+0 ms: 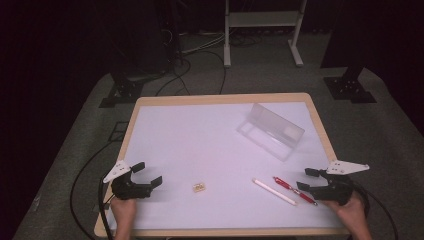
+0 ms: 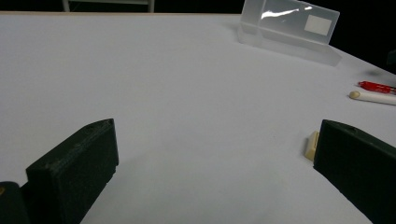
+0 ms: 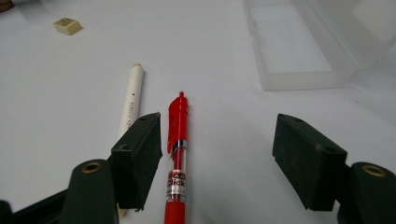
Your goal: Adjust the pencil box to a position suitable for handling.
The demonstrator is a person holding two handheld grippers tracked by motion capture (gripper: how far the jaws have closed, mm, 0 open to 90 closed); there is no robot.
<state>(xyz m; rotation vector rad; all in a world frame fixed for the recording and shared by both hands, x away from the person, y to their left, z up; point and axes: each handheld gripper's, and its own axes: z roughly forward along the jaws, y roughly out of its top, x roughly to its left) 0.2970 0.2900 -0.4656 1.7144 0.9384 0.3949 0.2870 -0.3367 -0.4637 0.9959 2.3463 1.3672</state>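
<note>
Two jaws of right claw (image 3: 215, 158) spread wide, grasping nothing; red pen (image 3: 176, 154) lies between, near left jaw, axis pointing ahead.

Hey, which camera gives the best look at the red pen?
The right gripper view: the red pen lies close up between the open jaws, with its clip and label plain. In the high view it is a thin red line beside the white pen. The left gripper view catches just its end at the right edge.
</note>
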